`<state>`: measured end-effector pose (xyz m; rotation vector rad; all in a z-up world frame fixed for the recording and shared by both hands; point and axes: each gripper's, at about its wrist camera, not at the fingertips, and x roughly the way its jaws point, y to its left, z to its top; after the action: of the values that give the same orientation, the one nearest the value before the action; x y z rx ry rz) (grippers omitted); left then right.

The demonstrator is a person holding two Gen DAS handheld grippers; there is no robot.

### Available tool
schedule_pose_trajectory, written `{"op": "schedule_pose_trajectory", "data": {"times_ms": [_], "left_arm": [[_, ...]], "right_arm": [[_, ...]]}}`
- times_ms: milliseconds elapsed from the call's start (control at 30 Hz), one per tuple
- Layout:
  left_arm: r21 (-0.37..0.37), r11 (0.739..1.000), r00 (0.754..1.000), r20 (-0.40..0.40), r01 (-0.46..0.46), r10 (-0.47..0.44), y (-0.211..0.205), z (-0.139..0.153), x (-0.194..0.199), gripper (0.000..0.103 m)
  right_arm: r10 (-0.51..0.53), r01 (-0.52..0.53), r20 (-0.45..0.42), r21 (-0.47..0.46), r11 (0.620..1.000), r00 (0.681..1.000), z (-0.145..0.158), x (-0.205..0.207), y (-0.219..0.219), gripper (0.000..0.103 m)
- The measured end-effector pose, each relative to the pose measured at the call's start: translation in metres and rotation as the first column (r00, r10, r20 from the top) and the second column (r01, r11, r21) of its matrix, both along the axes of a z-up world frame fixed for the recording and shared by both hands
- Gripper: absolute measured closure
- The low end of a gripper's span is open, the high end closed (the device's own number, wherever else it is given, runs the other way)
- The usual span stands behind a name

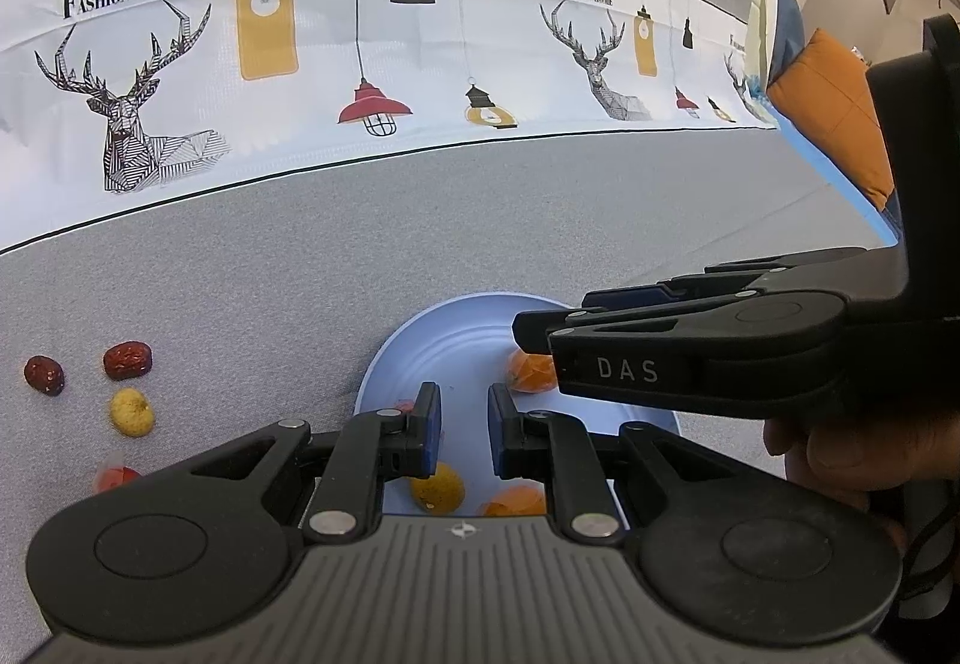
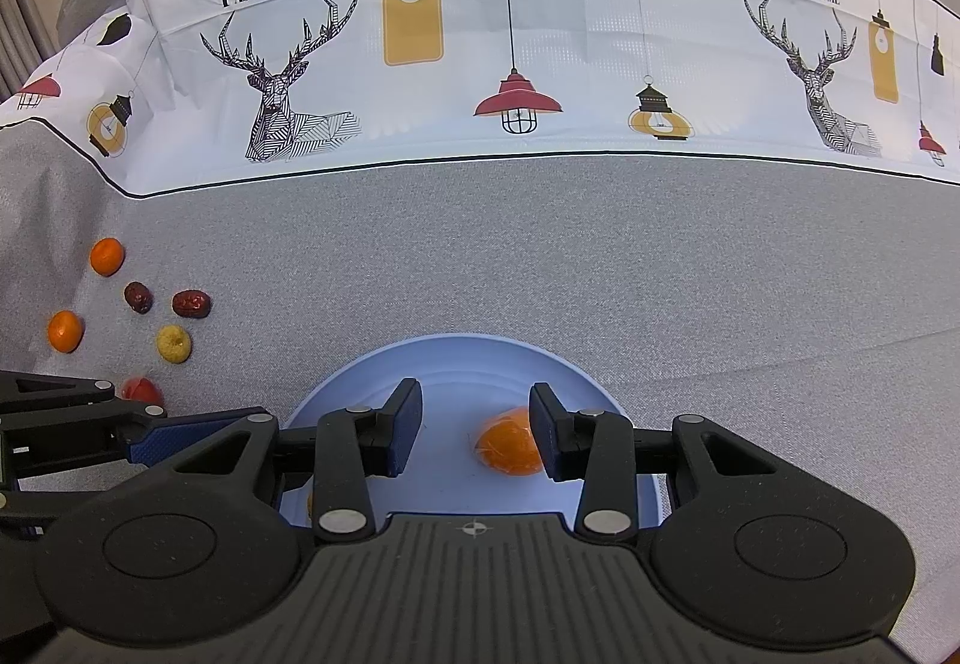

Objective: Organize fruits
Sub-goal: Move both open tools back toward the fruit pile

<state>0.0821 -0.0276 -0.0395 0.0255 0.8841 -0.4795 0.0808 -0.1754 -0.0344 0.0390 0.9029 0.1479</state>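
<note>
Fruits lie in two groups here — some in the light blue plate, some loose on the grey tablecloth to its left.

Right gripper: its jaws stand spread over the plate, holding nothing. A wrapped orange fruit rests on the plate floor between the fingers, just against the inner face of the right-hand blue pad; whether it touches cannot be told. The left wrist view shows this gripper coming in from the right, over the plate's far side, with the person's hand below it.

Left gripper: jaws parted by a narrow gap, empty, hovering over the near part of the plate. Under its fingers sit a yellow fruit and another orange piece, both partly hidden. A small red bit shows by the left pad.

Outward on the cloth, left of the plate: two dark red dates side by side, a yellow fruit just below them, a red wrapped piece near the plate's rim, and two small oranges farther left, well apart from each other.

Beyond the plate runs a white printed band with deer, lamps and the words "FASHION HOME".
</note>
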Motion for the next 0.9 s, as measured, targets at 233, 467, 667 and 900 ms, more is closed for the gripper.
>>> {"op": "schedule_pose_trajectory", "data": {"times_ms": [233, 467, 667, 900], "left_arm": [[0.013, 0.999, 0.999, 0.006, -0.048, 0.048, 0.007, 0.001, 0.002, 0.086], [-0.033, 0.971, 0.972, 0.01, -0.235, 0.236, 0.045, 0.014, 0.011, 0.086], [-0.077, 0.85, 0.846, -0.178, -0.521, 0.503, 0.119, 0.014, 0.029, 0.086], [-0.108, 0.687, 0.688, -0.255, -0.719, 0.68, 0.205, 0.016, 0.067, 0.08]], "right_arm": [[-0.008, 0.008, 0.01, 0.007, 1.0, 1.0, 0.002, 0.0, 0.003, 0.061], [-0.064, 0.06, 0.074, 0.052, 0.997, 0.995, 0.011, 0.001, 0.0, 0.08], [-0.087, 0.073, 0.137, 0.108, 0.992, 0.987, 0.019, 0.001, -0.002, 0.086], [-0.031, 0.001, 0.168, 0.173, 0.985, 0.985, 0.025, 0.005, 0.02, 0.085]]}}
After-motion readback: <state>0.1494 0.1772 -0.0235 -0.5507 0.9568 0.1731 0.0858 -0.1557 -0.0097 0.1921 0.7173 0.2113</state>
